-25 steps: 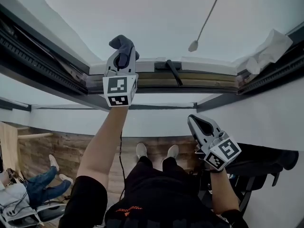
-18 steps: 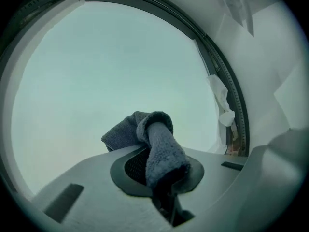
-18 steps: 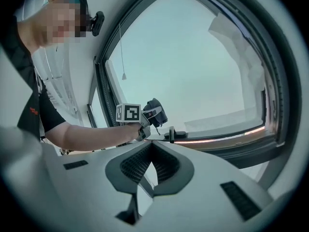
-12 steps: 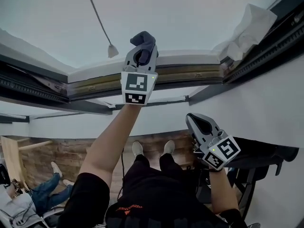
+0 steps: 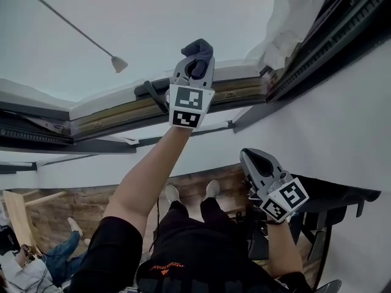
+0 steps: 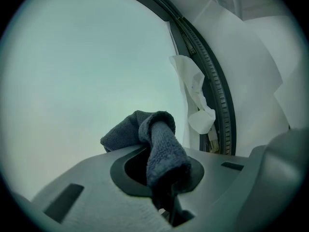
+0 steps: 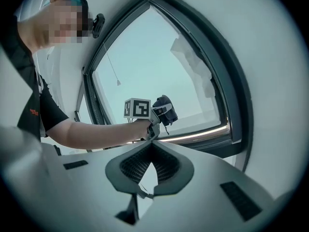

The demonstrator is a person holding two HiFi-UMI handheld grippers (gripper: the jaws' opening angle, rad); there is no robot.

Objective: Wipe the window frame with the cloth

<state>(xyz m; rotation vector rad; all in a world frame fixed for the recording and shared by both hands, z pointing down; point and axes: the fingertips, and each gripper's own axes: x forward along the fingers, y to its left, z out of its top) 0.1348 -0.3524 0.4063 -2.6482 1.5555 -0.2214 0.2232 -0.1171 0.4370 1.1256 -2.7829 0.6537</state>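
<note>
the left gripper (image 5: 193, 72) is held up at the window frame (image 5: 110, 110), its fingers clenched on a dark grey cloth (image 5: 198, 47). in the left gripper view the cloth (image 6: 157, 146) bulges up out of the fingers and folds away to their left, and its pinched end is lost in the dark slot between them. no view shows whether the cloth presses on the frame or on the glass. beyond the fingers, to their right, a crumpled white sheet (image 6: 195, 88) hangs against the frame's ribbed dark edge (image 6: 219, 105). left of the fingers a dark handle (image 5: 156, 96) lies on the frame, partly hidden behind the gripper. the right gripper (image 5: 251, 158) hangs low, well apart from the frame. in its own view its fingers (image 7: 166, 166) meet at the tips with nothing between them.
</note>
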